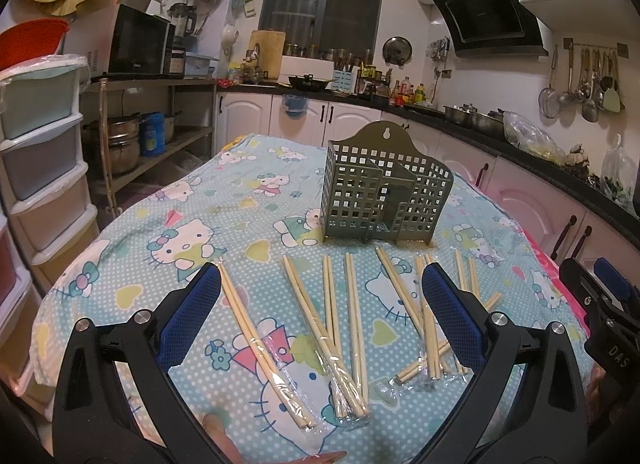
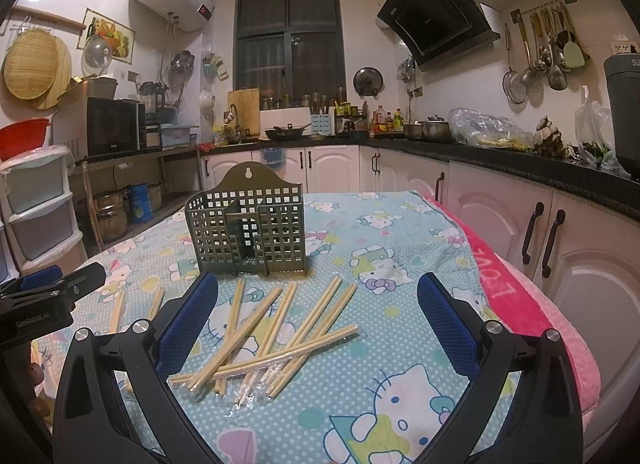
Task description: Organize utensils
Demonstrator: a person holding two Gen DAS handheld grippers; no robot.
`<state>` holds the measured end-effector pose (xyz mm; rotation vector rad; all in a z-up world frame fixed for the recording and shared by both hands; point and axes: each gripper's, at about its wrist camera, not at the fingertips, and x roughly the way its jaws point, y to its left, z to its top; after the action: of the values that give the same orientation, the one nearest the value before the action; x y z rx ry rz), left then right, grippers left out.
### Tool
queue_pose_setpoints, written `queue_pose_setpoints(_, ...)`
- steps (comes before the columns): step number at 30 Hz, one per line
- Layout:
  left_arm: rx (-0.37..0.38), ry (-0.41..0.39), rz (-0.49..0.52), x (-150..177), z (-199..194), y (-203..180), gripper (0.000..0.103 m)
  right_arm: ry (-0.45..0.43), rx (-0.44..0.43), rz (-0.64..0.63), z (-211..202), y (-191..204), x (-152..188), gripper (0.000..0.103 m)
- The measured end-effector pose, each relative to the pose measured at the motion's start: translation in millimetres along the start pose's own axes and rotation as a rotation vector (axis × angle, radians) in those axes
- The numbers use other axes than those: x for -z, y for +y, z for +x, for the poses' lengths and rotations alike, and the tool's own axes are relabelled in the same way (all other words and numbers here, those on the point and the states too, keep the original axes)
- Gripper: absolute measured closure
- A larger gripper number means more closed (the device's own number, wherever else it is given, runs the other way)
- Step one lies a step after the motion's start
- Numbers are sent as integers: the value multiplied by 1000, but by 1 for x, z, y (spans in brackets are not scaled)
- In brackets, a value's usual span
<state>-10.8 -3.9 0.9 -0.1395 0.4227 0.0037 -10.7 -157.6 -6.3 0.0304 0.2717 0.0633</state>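
Both tools are hovering over the bench with fingers spread wide and gripping nothing: the left tool (image 1: 320,304) is facing several pairs of chopsticks (image 1: 332,328), the right tool (image 2: 318,316) is facing a crossed pile (image 2: 272,344) of them. All chopsticks are lying flat on the cartoon-cat cloth (image 2: 400,384) covering the bench, many with their near ends sitting in clear plastic sleeves (image 1: 288,388). A green perforated holder (image 1: 380,192) is standing upright just beyond the chopsticks, its compartments holding nothing visible. In the left view, the right tool is showing at the right edge; a fingertip (image 1: 212,422) is peeking in at the bottom.
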Motion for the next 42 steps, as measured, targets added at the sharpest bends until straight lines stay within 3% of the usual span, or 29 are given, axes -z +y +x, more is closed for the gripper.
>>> queue_pose_setpoints(13,-5,1,1,1,1,-1,11,6,-10,4,0,-2,3,6)
queue_pose_setpoints(26,-34,30,-30,-1,15,19,11,59,-80,-39,18,8,-4,6)
queue_pose_setpoints(32,-48,67,-65,-4,25,36,11,108,-108,-58,34,12,-7,6)
queue_pose_setpoints(42,-24,132,-121,-12,49,57,11,277,-76,63,70,-13,9,6)
